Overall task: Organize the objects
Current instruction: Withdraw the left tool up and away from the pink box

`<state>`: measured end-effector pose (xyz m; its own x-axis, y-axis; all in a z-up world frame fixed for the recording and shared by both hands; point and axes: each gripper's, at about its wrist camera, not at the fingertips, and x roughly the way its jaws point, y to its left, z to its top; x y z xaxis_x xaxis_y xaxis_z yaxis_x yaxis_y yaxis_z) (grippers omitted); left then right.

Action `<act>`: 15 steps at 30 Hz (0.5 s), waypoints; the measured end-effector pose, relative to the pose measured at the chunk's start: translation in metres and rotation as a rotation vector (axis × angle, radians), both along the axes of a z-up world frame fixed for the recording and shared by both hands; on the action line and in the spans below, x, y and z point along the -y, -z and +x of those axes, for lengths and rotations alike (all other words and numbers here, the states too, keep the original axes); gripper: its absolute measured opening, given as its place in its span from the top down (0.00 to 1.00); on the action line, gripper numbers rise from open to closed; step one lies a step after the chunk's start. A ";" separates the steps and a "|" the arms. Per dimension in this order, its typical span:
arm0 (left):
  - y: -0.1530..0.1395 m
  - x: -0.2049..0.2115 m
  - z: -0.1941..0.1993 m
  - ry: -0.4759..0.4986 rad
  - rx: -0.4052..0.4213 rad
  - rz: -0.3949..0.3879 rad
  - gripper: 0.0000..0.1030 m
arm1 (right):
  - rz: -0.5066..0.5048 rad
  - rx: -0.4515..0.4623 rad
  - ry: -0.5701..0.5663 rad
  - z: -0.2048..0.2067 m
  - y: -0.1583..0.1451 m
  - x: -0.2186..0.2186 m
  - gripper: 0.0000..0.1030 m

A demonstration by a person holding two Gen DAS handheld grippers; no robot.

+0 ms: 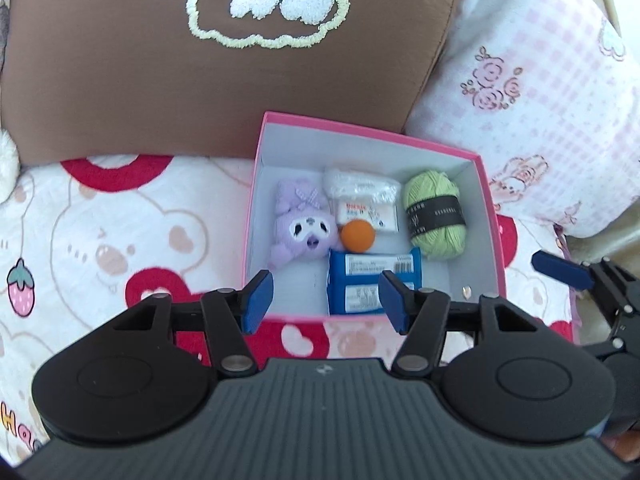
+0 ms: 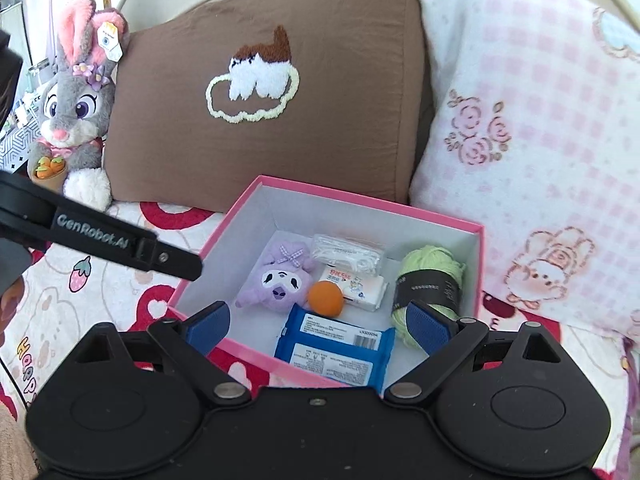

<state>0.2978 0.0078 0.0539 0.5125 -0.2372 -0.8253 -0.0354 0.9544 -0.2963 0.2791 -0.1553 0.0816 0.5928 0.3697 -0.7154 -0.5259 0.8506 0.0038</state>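
An open pink box (image 1: 360, 125) (image 2: 360, 201) lies on the bed. Inside it are a purple plush (image 1: 302, 224) (image 2: 276, 280), an orange ball (image 1: 357, 235) (image 2: 326, 298), a green yarn skein (image 1: 436, 216) (image 2: 430, 280), a blue packet (image 1: 360, 284) (image 2: 336, 352), a white tissue pack (image 1: 368, 212) (image 2: 356, 286) and a clear bag of white items (image 1: 356, 184) (image 2: 348, 254). My left gripper (image 1: 325, 288) hovers open above the box's near edge, holding nothing. My right gripper (image 2: 316, 316) is likewise open and empty over the near rim, its finger (image 1: 560, 270) showing beside the box.
A brown pillow (image 1: 200, 80) (image 2: 280, 120) stands behind the box and a pink checked pillow (image 1: 540, 100) (image 2: 540, 140) to its right. A grey rabbit plush (image 2: 76, 112) sits at the far left. A patterned blanket (image 1: 100, 240) covers the bed.
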 end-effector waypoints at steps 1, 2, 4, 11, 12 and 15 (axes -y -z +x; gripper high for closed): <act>-0.002 -0.001 -0.005 0.001 -0.001 0.003 0.44 | 0.003 0.003 0.006 -0.004 -0.003 0.002 0.06; -0.004 -0.001 -0.011 0.005 0.000 0.008 0.44 | 0.006 0.003 0.009 -0.008 -0.006 0.003 0.06; -0.009 -0.002 -0.021 0.005 0.004 0.021 0.44 | 0.001 0.006 0.016 -0.018 -0.012 0.006 0.06; -0.022 -0.002 -0.058 0.032 0.043 0.094 0.40 | -0.009 -0.002 0.066 -0.053 -0.023 0.014 0.06; -0.024 -0.001 -0.065 0.012 0.051 0.117 0.39 | -0.023 -0.008 0.074 -0.058 -0.023 0.014 0.06; -0.027 0.002 -0.082 0.041 0.063 0.122 0.37 | -0.044 -0.002 0.079 -0.072 -0.028 0.016 0.06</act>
<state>0.2162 0.0057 0.0807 0.5560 -0.1588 -0.8159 0.0194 0.9838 -0.1783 0.2068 -0.1713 0.1091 0.6179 0.2902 -0.7308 -0.4569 0.8889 -0.0333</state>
